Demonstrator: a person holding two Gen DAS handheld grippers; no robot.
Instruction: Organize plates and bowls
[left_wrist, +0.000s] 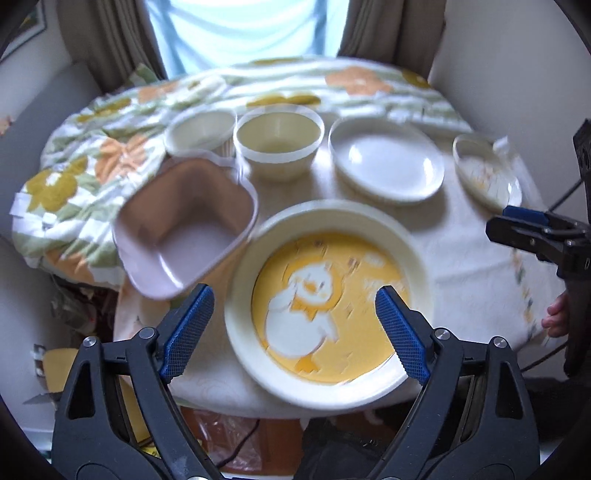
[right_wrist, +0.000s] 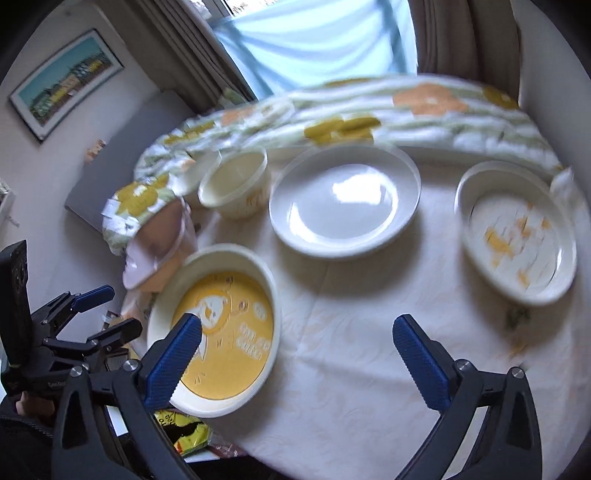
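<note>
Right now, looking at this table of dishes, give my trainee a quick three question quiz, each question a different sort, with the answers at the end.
1. True or false: the left gripper is shut on the yellow duck plate.
2. Multiple choice: which dish lies between the cream cup and the small patterned plate in the right wrist view? A) pink square bowl B) plain white plate C) ribbed white bowl
3. Fill in: the pink square bowl sits tilted at the table's ____ side, seen from the left wrist camera.

Key
1. False; both its jaws and those of the right gripper stand open and empty.
2. B, the plain white plate.
3. Left.
</note>
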